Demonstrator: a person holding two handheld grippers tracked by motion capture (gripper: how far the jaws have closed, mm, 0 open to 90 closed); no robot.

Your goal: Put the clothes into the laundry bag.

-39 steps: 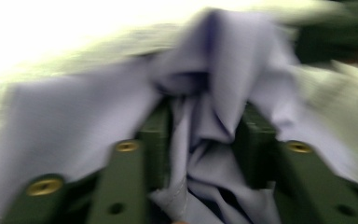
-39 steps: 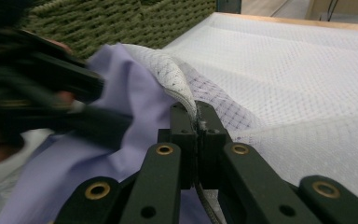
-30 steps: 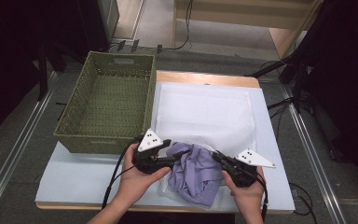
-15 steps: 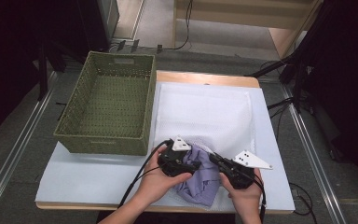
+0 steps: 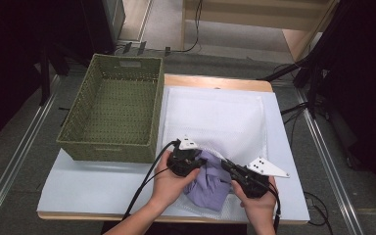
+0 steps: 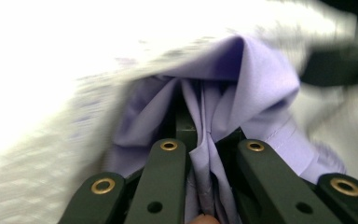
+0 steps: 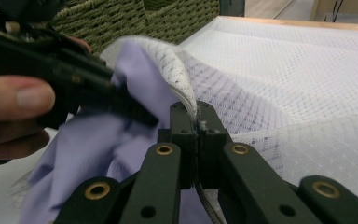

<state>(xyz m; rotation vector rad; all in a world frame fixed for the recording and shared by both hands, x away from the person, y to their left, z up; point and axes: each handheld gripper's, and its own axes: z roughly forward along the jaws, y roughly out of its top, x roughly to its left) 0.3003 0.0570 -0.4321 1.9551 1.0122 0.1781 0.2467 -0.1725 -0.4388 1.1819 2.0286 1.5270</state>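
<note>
- Lavender shirt (image 5: 210, 183): crumpled cotton garment at the near edge of the table, lying partly inside the mouth of the mesh laundry bag; folds bunched between both grippers.
- White mesh laundry bag (image 5: 215, 117): flat on the table, right of the basket; its near hem is lifted over the shirt, the far part lies smooth and flat with nothing bulging in it.
- Left gripper (image 5: 192, 162): jaws have just been closing and now pinch a fold of the shirt, fabric squeezed between the pads in the left gripper view (image 6: 200, 144).
- Right gripper (image 5: 230, 169): jaws pressed together on the bag's corded hem (image 7: 186, 93), holding it raised above the shirt.
- Green wicker basket (image 5: 78, 117): rectangular, on the left of the table, just beside the bag; bare woven floor.
- Table (image 5: 93, 183): pale top, wooden edge at the far side.
</note>
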